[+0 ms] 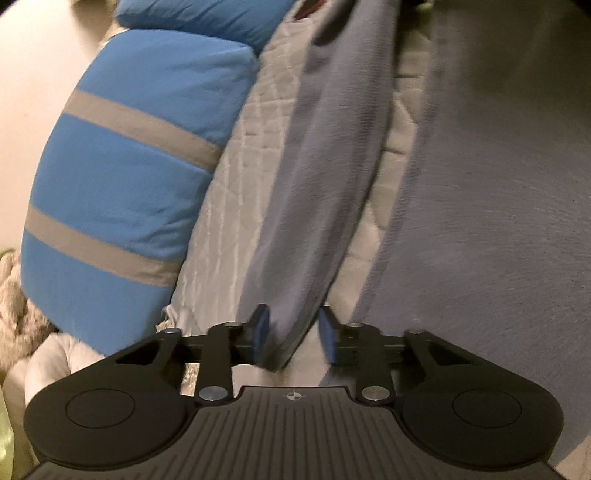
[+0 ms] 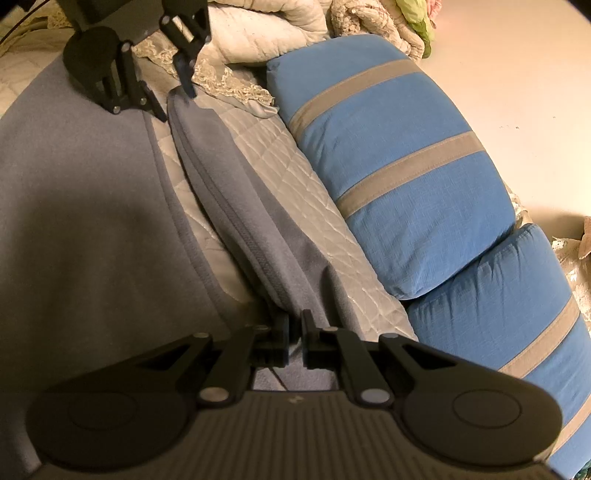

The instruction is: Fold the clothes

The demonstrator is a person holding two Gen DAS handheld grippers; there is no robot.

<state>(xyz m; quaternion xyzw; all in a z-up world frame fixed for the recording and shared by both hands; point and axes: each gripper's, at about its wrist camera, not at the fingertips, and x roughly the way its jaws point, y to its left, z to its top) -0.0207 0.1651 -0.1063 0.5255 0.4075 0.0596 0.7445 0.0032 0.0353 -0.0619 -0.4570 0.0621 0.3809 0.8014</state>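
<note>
A grey fleece garment lies on a quilted bedspread. Its body (image 1: 498,184) fills the right of the left wrist view and the left of the right wrist view (image 2: 74,206). One long grey sleeve (image 1: 325,158) stretches between the two grippers and also shows in the right wrist view (image 2: 236,206). My left gripper (image 1: 293,328) is open, its fingers on either side of the sleeve's cuff end; it appears at the top left of the right wrist view (image 2: 177,92). My right gripper (image 2: 294,332) is shut on the sleeve's other end.
Two blue cushions with grey stripes (image 2: 399,158) (image 1: 122,177) lie along the sleeve's far side. The cream quilted bedspread (image 2: 295,192) lies beneath. Bunched cream bedding with lace (image 2: 258,33) sits past the left gripper. A pale wall (image 2: 517,92) is behind the cushions.
</note>
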